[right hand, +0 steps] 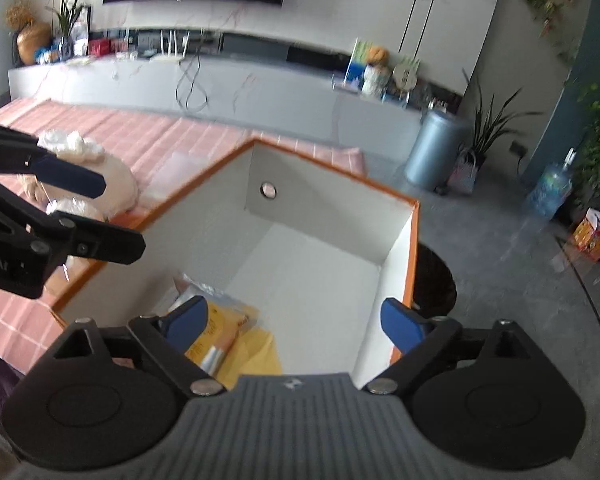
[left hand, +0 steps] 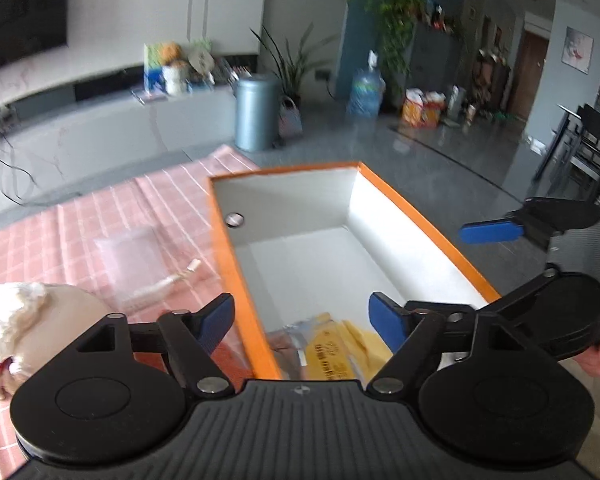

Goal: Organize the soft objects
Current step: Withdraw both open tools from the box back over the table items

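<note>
Left wrist view: the left gripper (left hand: 302, 320) sits at lower centre with its blue pads spread wide and nothing between them, over the near end of the orange-rimmed box (left hand: 428, 224). A yellow packet (left hand: 340, 350) lies on the box floor at bottom centre, partly hidden by the gripper body. At the left edge a cream plush toy (left hand: 28, 320) rests on the pink checked cloth (left hand: 100, 216), with a clear plastic bag (left hand: 140, 264) between it and the box. The right gripper (left hand: 492, 232) reaches in from the right edge.

Right wrist view: the right gripper (right hand: 296, 324) at bottom centre is also wide open and empty, the packet below its left pad. The toy lies at mid left, outside the box.

The packet looks delivered, so the toy seems next: lift both grippers clear of the rim first, then approach the toy from above with jaws wide, pinching its bulk rather than loose fluff
</note>
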### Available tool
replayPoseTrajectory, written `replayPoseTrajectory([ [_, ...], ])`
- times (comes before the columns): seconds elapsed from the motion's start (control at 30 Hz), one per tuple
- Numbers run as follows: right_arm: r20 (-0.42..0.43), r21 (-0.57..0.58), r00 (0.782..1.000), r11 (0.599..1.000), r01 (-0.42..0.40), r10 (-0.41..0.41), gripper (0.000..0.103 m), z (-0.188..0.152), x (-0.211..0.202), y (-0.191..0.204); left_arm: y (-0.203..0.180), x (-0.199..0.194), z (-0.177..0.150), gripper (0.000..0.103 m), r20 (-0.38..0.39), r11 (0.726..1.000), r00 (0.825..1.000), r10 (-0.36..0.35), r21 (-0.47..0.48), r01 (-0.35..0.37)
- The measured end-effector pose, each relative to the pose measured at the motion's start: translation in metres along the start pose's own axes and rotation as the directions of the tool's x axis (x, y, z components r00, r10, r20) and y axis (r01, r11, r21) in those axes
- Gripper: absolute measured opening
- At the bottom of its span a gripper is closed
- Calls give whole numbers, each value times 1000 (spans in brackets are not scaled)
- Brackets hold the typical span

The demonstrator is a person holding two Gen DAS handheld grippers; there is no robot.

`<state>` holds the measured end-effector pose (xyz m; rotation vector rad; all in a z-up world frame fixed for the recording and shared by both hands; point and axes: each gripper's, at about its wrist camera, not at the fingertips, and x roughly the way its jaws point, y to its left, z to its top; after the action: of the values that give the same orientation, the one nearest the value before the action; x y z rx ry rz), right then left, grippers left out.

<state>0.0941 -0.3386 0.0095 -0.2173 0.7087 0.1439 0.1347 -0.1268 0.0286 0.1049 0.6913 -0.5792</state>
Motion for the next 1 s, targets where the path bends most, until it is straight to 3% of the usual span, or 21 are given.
replayPoseTrajectory([
  [0.1, 55, 28, 998, 1000, -11, 9, 94, -1, -9, 11, 8, -17, -10, 91, 50, 1000, 999, 14, -28, -13],
  [0.13, 75, 37, 997, 999, -17, 14, 100, -1, -13, 16, 12, -22, -13, 91, 71, 999, 997, 8, -46, -5],
  [0.23, 130, 56, 991, 998, -40, 32, 100, 0, -19, 30, 29, -37, -25, 91, 118, 993, 993, -18, -111, 31],
  [0.37, 159, 43, 984, 995, -91, 83, 100, 8, -20, 50, 52, -53, -40, 91, 159, 982, 986, 42, -188, -12],
  [0.47, 176, 19, 978, 993, -113, 108, 100, 15, -20, 66, 64, -65, -48, 91, 157, 975, 982, 102, -210, -68],
  [0.7, 177, -70, 972, 987, -144, 154, 99, 32, -9, 103, 95, -75, -61, 91, 105, 950, 982, 155, -287, -119],
  [0.87, 144, -170, 976, 976, -139, 164, 87, 45, 5, 126, 106, -79, -73, 91, 76, 942, 980, 186, -298, -155],
  [1.0, 102, -257, 984, 960, -115, 145, 69, 52, 22, 139, 115, -77, -81, 90, 42, 932, 983, 176, -328, -153],
])
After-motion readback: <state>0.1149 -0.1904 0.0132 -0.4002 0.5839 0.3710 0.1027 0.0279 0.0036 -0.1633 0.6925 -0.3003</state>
